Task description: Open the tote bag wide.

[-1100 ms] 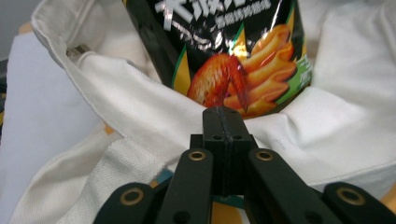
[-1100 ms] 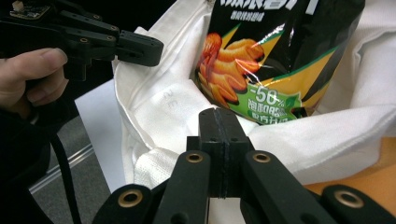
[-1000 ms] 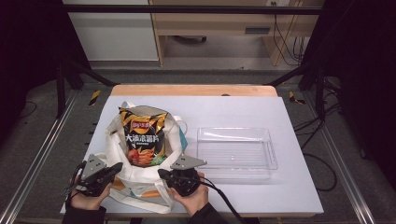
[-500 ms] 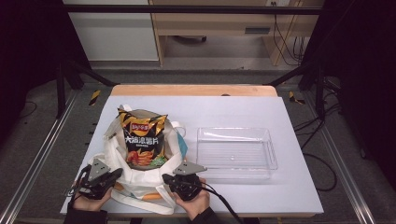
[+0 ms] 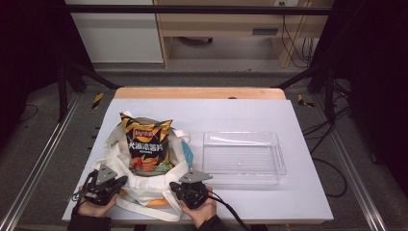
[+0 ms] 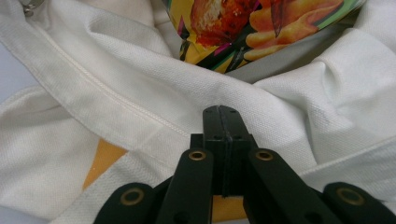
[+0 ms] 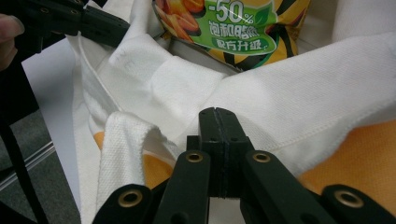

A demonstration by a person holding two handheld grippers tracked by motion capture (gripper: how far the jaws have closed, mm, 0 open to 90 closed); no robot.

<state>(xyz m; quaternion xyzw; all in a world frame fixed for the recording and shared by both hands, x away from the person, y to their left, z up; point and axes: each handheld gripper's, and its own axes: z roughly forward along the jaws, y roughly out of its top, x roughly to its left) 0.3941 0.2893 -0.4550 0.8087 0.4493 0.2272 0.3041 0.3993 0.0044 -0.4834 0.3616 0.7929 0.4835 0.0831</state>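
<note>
Both grippers' jaws are pressed together, tips over the white bag (image 5: 144,190).

Left gripper (image 6: 219,112) jaws pressed together over white bag (image 6: 140,102); crisp packet (image 6: 243,28) beyond

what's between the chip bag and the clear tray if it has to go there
The chip bag sits inside the white tote, so the tote's right wall stands between it and the tray. Beyond that wall, nothing visible lies in the way.
</note>
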